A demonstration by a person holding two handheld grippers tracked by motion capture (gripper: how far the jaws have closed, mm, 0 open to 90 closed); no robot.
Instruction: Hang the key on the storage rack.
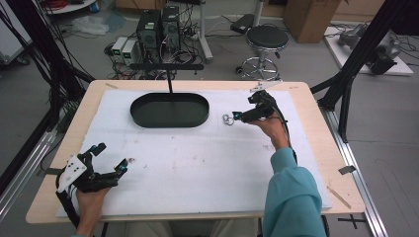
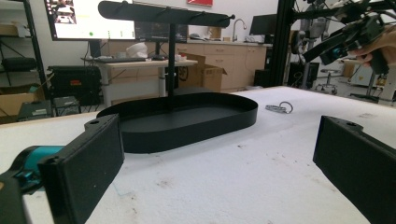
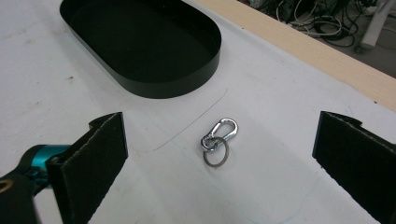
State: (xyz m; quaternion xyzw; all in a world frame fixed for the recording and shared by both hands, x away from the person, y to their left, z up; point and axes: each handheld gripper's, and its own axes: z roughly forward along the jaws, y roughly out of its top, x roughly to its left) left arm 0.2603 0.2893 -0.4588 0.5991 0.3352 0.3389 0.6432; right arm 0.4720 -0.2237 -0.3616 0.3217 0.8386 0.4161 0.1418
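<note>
- The right gripper (image 1: 237, 116) is hovering over the white mat (image 1: 197, 163) at the far right, jaws spread wide and gripping nothing, pointing at the carabiner keyring (image 3: 217, 141).
- The keyring is lying flat between those jaws, just beside the black oval tray (image 1: 169, 110).
- The left gripper (image 1: 111, 158) is resting near the front left corner, wide open and empty.

Keyring (image 3: 217, 140) between spread fingers (image 3: 95, 158).
</note>
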